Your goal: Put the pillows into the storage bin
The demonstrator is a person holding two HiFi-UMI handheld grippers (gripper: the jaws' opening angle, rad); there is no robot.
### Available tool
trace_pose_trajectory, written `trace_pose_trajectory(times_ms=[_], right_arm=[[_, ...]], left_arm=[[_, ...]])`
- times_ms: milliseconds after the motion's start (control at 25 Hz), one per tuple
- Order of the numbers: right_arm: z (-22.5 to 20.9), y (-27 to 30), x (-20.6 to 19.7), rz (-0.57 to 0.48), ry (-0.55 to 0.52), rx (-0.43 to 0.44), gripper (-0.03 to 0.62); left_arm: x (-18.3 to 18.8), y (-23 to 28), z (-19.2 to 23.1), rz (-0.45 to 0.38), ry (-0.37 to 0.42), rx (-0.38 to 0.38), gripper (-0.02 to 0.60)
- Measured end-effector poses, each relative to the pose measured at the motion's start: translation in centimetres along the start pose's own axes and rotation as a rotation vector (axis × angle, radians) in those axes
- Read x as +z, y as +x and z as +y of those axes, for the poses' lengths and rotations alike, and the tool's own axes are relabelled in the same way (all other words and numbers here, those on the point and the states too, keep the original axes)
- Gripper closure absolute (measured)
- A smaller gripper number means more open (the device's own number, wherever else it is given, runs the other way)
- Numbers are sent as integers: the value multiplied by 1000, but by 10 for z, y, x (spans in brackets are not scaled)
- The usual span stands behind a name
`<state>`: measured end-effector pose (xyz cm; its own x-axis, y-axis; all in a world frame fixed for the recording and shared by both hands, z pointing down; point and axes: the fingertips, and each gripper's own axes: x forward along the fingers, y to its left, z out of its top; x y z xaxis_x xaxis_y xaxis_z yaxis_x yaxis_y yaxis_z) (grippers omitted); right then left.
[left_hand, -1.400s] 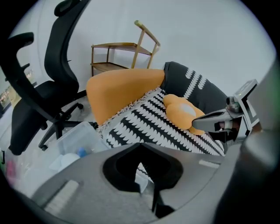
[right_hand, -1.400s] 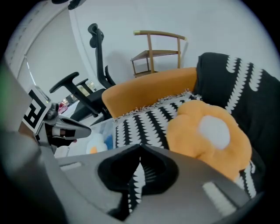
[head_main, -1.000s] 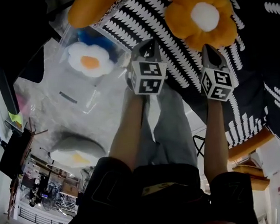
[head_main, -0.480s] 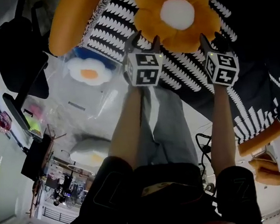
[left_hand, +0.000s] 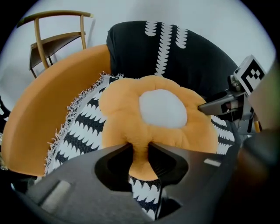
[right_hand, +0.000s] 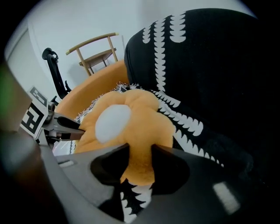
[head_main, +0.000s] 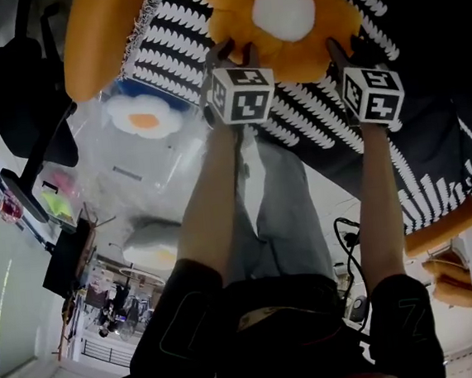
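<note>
An orange flower pillow [head_main: 286, 21] with a white centre lies on a black-and-white blanket [head_main: 428, 116] over an orange sofa. My left gripper [head_main: 230, 53] is at its near left petal and my right gripper [head_main: 345, 49] at its near right petal. In the left gripper view the jaws of my left gripper [left_hand: 139, 153] are closing and pinch an orange petal [left_hand: 141, 151]. In the right gripper view my right gripper [right_hand: 140, 162] does the same, with a petal [right_hand: 139, 153] squeezed between its closing jaws. The clear storage bin [head_main: 134, 169] stands on the floor to the left and holds a white flower pillow [head_main: 144, 116].
The orange sofa arm [head_main: 97, 39] rises between the pillow and the bin. Another pale pillow [head_main: 154, 246] lies on the floor below the bin. A black office chair [head_main: 24, 105] stands at far left. A wooden chair [left_hand: 57, 39] stands behind the sofa.
Both grippers have moved forward to the orange pillow's near edge. Their jaws, shut a second ago, opened and now pinch a petal each.
</note>
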<state>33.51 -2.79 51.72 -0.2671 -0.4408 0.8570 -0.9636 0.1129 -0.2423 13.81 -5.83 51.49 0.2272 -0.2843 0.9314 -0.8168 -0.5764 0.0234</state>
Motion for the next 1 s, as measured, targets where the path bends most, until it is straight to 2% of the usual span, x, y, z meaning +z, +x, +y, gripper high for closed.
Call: trace_pose_trajectory(times_ms=[160, 400, 520, 1000], right_arm=[[9, -11, 5, 0, -29, 1, 531], [49, -28, 11, -27, -99, 0, 560], [83, -36, 5, -34, -127, 18, 560], [257, -31, -1, 7, -412, 165, 560]], left_arm=[[2, -10, -3, -38, -23, -33, 516], [-20, -37, 14, -103, -99, -18, 546], [-46, -57, 31, -124, -135, -6, 546], [-189, -143, 116, -151, -418, 119, 546]])
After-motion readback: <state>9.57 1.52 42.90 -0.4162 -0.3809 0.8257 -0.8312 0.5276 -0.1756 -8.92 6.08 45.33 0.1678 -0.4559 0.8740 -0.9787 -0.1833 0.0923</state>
